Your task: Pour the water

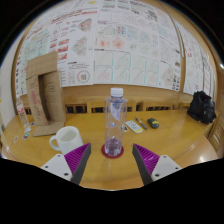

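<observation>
A bottle [115, 122] stands upright on the table [170, 150], just ahead of the gripper [112, 160], whose fingers are spread apart (nothing between them). A cup [66, 139] sits left of the bottle. A cardboard box [42, 93] stands behind the cup. Small items [134, 126] lie right of the bottle; posters [110, 45] cover the wall behind.

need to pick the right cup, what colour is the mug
White mug, left of the clear bottle; gripper view.

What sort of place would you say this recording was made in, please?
Probably an office or lab room. A wooden table carries a water bottle and white mug; printed posters cover the wall, beside a cardboard box. The open fingers flank the bottle.
</observation>
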Tool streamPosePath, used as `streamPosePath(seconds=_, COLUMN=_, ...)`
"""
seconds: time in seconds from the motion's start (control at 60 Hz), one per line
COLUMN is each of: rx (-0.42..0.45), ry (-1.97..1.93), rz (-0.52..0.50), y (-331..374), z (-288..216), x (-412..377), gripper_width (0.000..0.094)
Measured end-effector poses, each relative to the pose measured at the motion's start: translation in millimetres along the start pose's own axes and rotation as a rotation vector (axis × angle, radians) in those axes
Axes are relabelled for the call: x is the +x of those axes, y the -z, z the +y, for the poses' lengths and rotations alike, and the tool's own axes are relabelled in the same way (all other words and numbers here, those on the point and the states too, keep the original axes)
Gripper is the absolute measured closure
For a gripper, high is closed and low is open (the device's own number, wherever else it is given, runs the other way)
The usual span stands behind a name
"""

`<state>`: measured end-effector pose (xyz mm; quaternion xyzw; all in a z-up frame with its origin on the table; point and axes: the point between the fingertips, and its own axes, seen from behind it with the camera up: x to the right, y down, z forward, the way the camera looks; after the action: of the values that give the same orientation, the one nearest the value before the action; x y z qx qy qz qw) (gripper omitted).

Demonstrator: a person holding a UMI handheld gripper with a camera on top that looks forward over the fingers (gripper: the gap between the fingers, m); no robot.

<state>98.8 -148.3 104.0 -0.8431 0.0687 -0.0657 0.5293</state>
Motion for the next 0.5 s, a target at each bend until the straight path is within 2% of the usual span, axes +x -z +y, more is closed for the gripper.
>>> streamPosePath(seconds=0.133, rx=-0.019, ry=0.005, rz=0.004, y=83, z=10, x=-8, gripper_width=0.0084)
streamPosePath(seconds=0.5, rx=0.001, ry=0.068, rz=0.033, y=301, z=38, x=-21, gripper_width=0.0081)
